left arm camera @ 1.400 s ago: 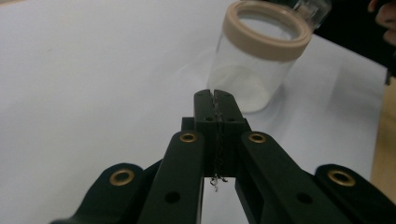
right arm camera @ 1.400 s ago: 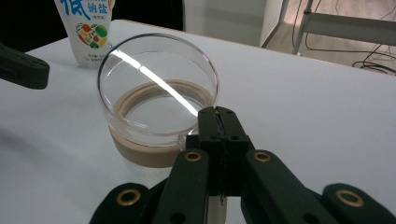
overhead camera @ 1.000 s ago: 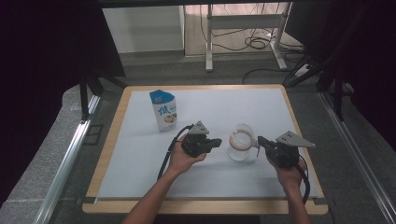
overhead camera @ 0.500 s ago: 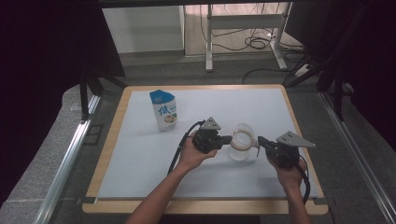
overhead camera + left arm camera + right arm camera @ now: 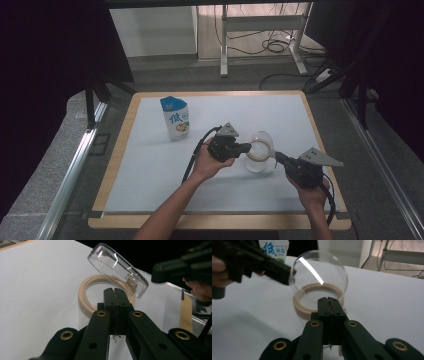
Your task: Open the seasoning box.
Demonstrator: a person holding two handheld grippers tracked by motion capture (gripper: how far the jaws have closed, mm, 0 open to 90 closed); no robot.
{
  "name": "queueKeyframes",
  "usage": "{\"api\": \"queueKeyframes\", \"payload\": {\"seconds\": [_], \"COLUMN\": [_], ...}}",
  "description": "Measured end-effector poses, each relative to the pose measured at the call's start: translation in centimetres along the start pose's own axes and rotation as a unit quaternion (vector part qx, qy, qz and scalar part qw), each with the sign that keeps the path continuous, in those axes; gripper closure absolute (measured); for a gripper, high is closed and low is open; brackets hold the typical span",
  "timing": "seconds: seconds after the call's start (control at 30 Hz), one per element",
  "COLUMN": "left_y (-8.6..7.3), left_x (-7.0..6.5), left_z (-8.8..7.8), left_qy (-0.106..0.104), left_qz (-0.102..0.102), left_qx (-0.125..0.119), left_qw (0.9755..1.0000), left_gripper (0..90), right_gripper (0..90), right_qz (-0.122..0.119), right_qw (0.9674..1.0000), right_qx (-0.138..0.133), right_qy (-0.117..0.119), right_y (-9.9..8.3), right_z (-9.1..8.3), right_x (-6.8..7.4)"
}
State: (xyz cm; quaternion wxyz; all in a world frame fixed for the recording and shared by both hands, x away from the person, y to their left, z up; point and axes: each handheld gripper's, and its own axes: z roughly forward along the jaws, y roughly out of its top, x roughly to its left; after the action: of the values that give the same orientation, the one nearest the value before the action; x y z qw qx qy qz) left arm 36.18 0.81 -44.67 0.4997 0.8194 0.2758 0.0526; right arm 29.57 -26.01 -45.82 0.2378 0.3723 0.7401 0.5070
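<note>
A clear glass jar point(image 5: 260, 159) with a beige rim point(image 5: 85, 297) stands right of the mat's middle. Its clear hinged lid point(image 5: 117, 267) is tilted up, hinge on the right gripper's side. My left gripper point(image 5: 247, 147) is shut with nothing between its jaws. Its tip point(image 5: 115, 290) sits at the rim and touches the raised lid's point(image 5: 319, 270) free edge. My right gripper point(image 5: 276, 156) is shut too, its tip point(image 5: 328, 299) against the jar's side just below the rim point(image 5: 298, 306). I cannot tell whether it pinches anything there.
A blue and white milk carton point(image 5: 175, 119) stands upright at the back left of the white mat point(image 5: 150, 170). The mat lies on a wooden board point(image 5: 114, 165) with metal rails point(image 5: 70, 170) along both sides. A desk frame and cables point(image 5: 270, 45) are on the floor behind.
My left gripper has moved right and a little up, from beside the jar to its rim. The right gripper has kept still.
</note>
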Motion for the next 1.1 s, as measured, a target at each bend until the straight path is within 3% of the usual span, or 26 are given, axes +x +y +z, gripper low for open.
{"api": "queueKeyframes", "payload": {"seconds": [0.1,0.37,0.53,1.1], "left_y": [0.4,1.0,1.3,2.8], "left_x": [-0.2,-0.9,-1.2,-3.6], "left_z": [0.1,0.8,1.2,2.4], "left_qy": [-0.002,-0.005,-0.008,-0.024], "left_qz": [0.002,0.014,0.018,0.048], "left_qx": [0.002,0.007,0.01,0.015], "left_qw": [1.0,0.9999,0.9997,0.9985], "left_gripper": [90.0,90.0,90.0,90.0], "right_gripper": [84.5,76.0,66.7,60.5], "right_qz": [0.0,0.0,-0.021,-0.021], "right_qw": [0.9998,0.9987,0.997,0.9943], "right_qx": [0.01,0.045,0.071,0.099], "right_qy": [0.017,0.022,0.021,0.035], "right_y": [-0.8,-3.4,-4.0,-5.2], "right_z": [-0.2,0.8,1.7,3.2], "right_x": [0.5,1.4,2.2,3.0]}}
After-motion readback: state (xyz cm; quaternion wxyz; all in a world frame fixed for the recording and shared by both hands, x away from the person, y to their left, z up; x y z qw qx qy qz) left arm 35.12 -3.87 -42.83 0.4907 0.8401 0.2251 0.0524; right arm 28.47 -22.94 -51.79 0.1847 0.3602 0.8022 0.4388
